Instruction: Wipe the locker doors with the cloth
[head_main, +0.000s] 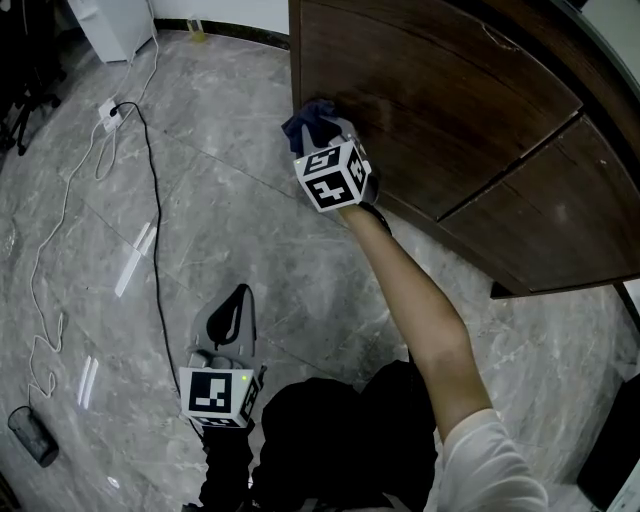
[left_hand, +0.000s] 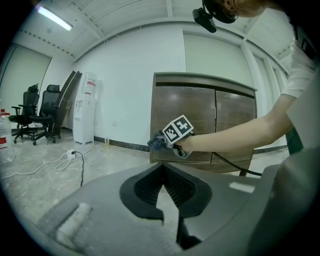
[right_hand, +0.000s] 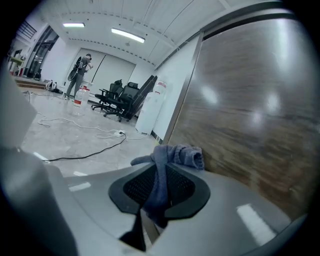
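The brown wooden locker (head_main: 430, 110) stands at the upper right of the head view, with two doors side by side. My right gripper (head_main: 322, 135) is shut on a blue-grey cloth (head_main: 308, 118) and holds it against the left door near its left edge. In the right gripper view the cloth (right_hand: 175, 155) hangs bunched between the jaws and touches the door (right_hand: 250, 115). My left gripper (head_main: 228, 318) hangs low over the floor, well away from the locker. Its jaws (left_hand: 162, 167) meet at the tips with nothing between them. From there the locker (left_hand: 200, 110) and the cloth (left_hand: 157, 142) show ahead.
A power strip (head_main: 110, 112) and a black cable (head_main: 155, 220) lie across the grey marble floor to the left. A white water dispenser (left_hand: 84, 107) and office chairs (left_hand: 40, 112) stand by the far wall. A person (right_hand: 80, 75) stands far off.
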